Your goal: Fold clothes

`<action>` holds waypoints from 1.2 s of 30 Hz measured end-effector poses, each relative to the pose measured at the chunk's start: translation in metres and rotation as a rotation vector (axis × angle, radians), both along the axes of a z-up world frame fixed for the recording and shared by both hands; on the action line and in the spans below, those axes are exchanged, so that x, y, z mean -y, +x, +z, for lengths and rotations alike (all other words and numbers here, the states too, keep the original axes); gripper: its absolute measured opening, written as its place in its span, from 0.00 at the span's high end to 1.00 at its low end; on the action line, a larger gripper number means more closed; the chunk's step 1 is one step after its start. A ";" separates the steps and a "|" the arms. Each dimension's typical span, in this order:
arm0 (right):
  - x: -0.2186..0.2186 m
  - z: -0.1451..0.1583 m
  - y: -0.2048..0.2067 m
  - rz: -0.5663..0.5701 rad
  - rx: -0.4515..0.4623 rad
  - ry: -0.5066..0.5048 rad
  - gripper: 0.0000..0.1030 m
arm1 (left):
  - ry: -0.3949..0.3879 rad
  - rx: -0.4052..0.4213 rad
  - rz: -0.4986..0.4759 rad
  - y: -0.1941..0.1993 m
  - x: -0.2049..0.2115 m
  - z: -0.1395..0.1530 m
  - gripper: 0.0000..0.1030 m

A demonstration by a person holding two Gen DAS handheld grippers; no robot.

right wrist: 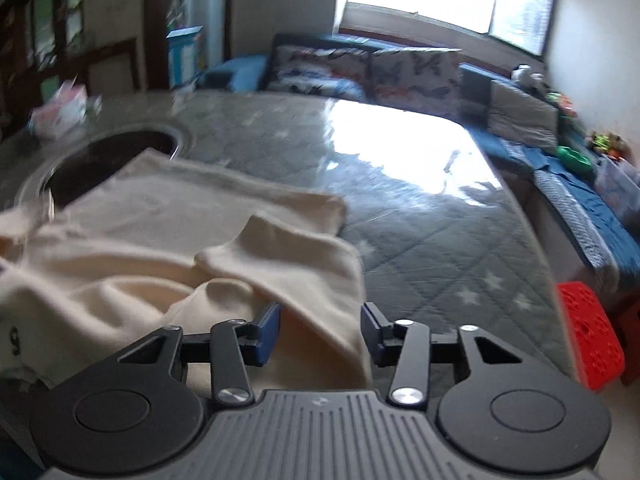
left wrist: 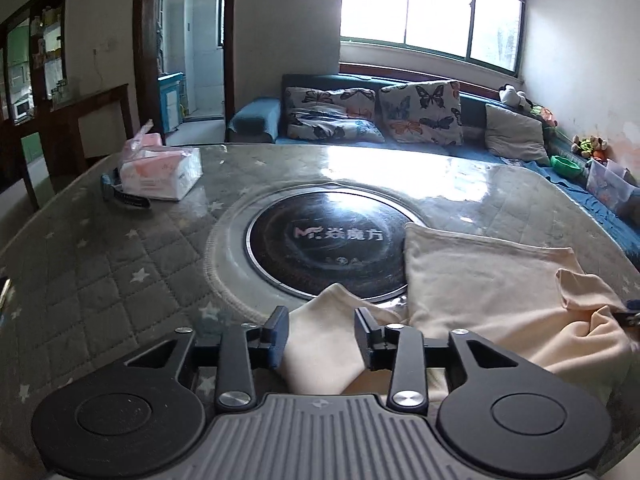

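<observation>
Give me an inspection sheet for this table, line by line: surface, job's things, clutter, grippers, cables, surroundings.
Surface: round table with grey star-quilted cover under clear sheet, black cooktop at centre.
Job's things: cream garment rumpled, partly over the cooktop edge.
Clutter: tissue pack at far left, dark object beside it.
Grippers: left gripper open over a cloth corner; right gripper open over the garment's edge.
Cables: nothing seen.
Surroundings: blue sofa with butterfly cushions, window, red stool.

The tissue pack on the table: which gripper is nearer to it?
Left. The left gripper sits near the cooktop, the tissue pack ahead-left. The right gripper is further right, the pack far off.
</observation>
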State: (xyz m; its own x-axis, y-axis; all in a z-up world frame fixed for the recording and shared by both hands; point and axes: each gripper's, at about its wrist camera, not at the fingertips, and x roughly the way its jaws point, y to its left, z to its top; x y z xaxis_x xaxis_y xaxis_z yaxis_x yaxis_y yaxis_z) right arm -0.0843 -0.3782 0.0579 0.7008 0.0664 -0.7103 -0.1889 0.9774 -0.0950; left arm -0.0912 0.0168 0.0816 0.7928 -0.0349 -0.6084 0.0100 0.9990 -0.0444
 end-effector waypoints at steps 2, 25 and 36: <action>-0.003 -0.005 0.004 0.006 -0.002 -0.015 0.67 | -0.002 -0.004 -0.015 0.007 0.004 -0.001 0.58; 0.092 0.010 -0.014 -0.350 0.063 0.150 0.79 | 0.084 -0.091 -0.146 0.133 0.074 -0.034 0.58; 0.020 0.004 0.070 -0.022 -0.056 0.162 0.79 | 0.100 -0.131 -0.188 0.181 0.088 -0.054 0.58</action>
